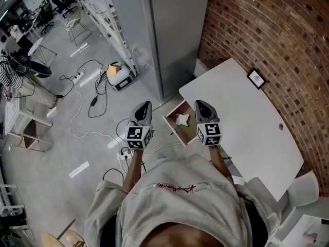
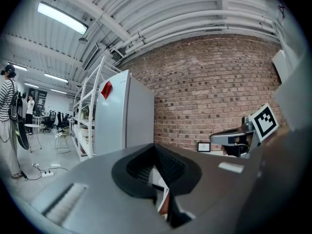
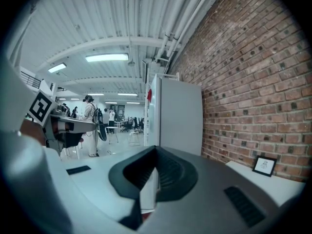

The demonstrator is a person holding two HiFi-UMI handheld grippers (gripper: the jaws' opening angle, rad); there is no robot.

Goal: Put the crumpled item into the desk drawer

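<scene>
The worktop [image 1: 241, 112] is a long white desk with one long edge against the brick wall [image 1: 267, 30]. The drawer [image 1: 175, 130] comes out of the opposite long edge, close to the corner that lies beside the tall grey cabinet [image 1: 175, 30]. It is pulled out wide, and I can see down into its wooden inside from the head view.

Both of my tools hang above the floor on the open side of this edge, with nothing in them. The left gripper [image 1: 145, 105] is a little apart from the drawer's front. In its own view the left gripper [image 2: 155, 146] has its fingers pressed together at the tips and pinches nothing. The right gripper [image 1: 198, 103] hovers over the drawer's side nearest the worktop. Seen from its own camera, the right gripper [image 3: 156, 148] also has its fingers pressed together on nothing. Both point up and outward into the room, not down at the drawer.

The crumpled item [image 1: 182, 119] is a small white wad. It lies on the bottom of the drawer, toward the far end, and neither tool touches it.

So I judge the main part as done: the item is inside the drawer and is let go. What is left, if anything, is to push the drawer shut, because it stands open now. The task sentence does not ask for this clearly, so I take it only as a likely last step.
</scene>
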